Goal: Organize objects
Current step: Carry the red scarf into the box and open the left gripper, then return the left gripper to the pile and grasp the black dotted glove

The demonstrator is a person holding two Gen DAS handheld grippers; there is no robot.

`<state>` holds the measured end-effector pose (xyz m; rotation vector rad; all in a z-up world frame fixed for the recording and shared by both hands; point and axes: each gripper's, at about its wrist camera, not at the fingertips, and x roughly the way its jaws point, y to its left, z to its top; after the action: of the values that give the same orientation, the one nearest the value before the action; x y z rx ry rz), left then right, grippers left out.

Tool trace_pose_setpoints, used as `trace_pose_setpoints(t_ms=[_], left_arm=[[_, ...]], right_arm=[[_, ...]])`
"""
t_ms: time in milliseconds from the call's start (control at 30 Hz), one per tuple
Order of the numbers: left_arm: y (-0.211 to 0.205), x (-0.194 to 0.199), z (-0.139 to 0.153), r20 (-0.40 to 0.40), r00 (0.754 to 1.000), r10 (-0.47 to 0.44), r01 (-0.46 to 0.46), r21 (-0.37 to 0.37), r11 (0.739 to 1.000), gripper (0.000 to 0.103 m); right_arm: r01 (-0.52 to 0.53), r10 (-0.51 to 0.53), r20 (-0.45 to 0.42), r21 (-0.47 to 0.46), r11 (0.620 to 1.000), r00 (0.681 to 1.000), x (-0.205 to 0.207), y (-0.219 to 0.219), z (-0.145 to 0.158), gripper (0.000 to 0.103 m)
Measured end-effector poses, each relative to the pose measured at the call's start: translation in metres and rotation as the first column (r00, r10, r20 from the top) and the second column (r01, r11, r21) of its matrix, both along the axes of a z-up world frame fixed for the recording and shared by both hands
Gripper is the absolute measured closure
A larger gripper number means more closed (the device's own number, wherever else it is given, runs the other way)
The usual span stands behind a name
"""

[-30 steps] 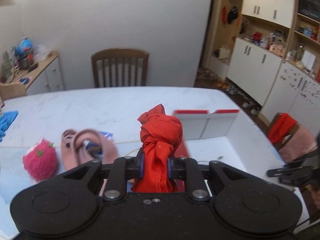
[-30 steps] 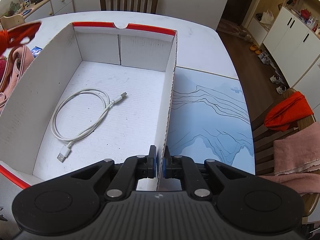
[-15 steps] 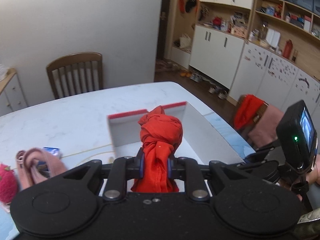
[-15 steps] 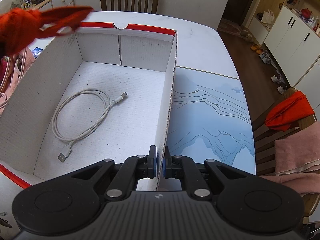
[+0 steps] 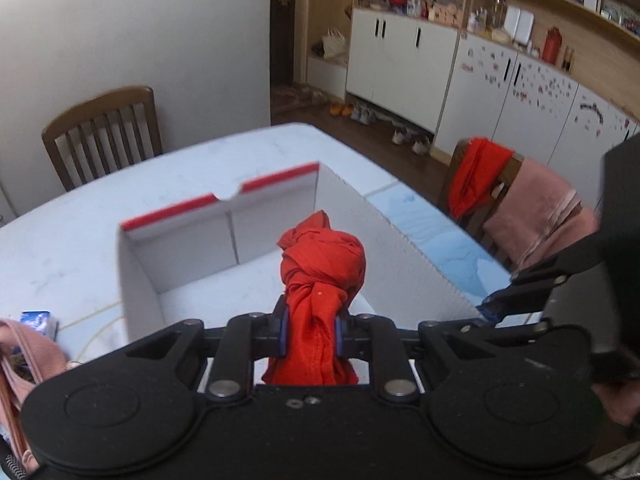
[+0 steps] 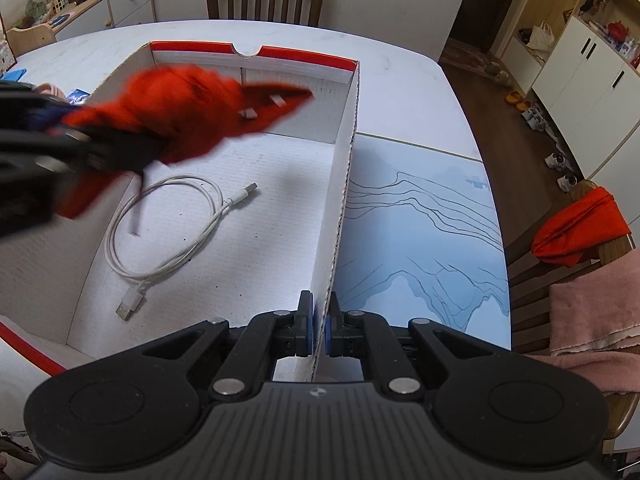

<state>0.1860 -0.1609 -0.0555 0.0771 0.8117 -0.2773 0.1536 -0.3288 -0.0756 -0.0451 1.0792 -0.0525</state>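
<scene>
Left wrist: knotted red cloth (image 5: 322, 264), bunched, over white box (image 5: 404, 236)

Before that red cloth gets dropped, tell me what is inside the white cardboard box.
Inside the box lies a coiled white USB cable on the floor. The red cloth, held by the left gripper, hangs above and hides the far left corner.

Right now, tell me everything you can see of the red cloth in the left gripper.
The red cloth is a soft, thin-looking fabric twisted into a bulky knot, with a loose tail hanging below the jaws. The left gripper is shut on it just under the knot, blue pads pressing both sides. In the right wrist view it is blurred, held in the air above the open white cardboard box, over the left part of the box floor, touching nothing else.
</scene>
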Motion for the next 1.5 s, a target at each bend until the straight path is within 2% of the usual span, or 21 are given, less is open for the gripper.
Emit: trace_pose_setpoints(t_ms=[167,367,533,833,933,967,1000,1100,1267,1500], left_arm=[[-0.009,0.016,-0.019,-0.056,0.998,-0.013,0.014,0.02,1.0,0.086],[-0.014,0.037,-0.034,-0.168,0.986,-0.026,0.028,0.009,1.0,0.086],[-0.016,0.049,-0.05,-0.282,0.959,-0.037,0.036,-0.007,0.999,0.085],[-0.011,0.058,-0.066,-0.377,0.925,-0.051,0.032,-0.056,0.998,0.078],[-0.012,0.056,-0.068,-0.388,0.92,-0.061,0.043,-0.053,0.998,0.073],[-0.012,0.055,-0.068,-0.388,0.92,-0.057,0.04,-0.052,0.998,0.069],[-0.01,0.054,-0.067,-0.383,0.922,-0.052,0.035,-0.051,0.998,0.064],[-0.004,0.049,-0.062,-0.367,0.929,-0.052,0.029,-0.069,0.997,0.058],[0.004,0.038,-0.045,-0.318,0.947,-0.036,0.011,-0.081,0.997,0.058],[0.016,0.014,-0.009,-0.199,0.98,-0.009,-0.004,-0.069,0.998,0.058]], right_arm=[[0.003,-0.003,-0.002,0.006,1.0,1.0,0.0,-0.002,0.0,0.097],[0.004,-0.004,-0.004,0.011,1.0,1.0,0.0,-0.003,0.0,0.097],[0.005,-0.005,-0.005,0.013,1.0,1.0,0.001,-0.003,-0.001,0.097],[0.005,-0.005,-0.009,0.014,1.0,1.0,0.001,-0.003,-0.001,0.097],[0.009,-0.009,-0.01,0.017,1.0,1.0,0.001,-0.003,-0.001,0.097],[0.01,-0.01,-0.01,0.018,1.0,1.0,0.001,-0.003,-0.001,0.097],[0.011,-0.011,-0.01,0.017,1.0,1.0,0.002,-0.003,-0.001,0.097],[0.014,-0.013,-0.011,0.019,1.0,1.0,0.002,-0.003,-0.001,0.098],[0.019,-0.019,-0.01,0.021,1.0,1.0,0.001,-0.004,-0.001,0.098],[0.021,-0.02,-0.01,0.018,1.0,1.0,0.001,-0.004,-0.001,0.098]])
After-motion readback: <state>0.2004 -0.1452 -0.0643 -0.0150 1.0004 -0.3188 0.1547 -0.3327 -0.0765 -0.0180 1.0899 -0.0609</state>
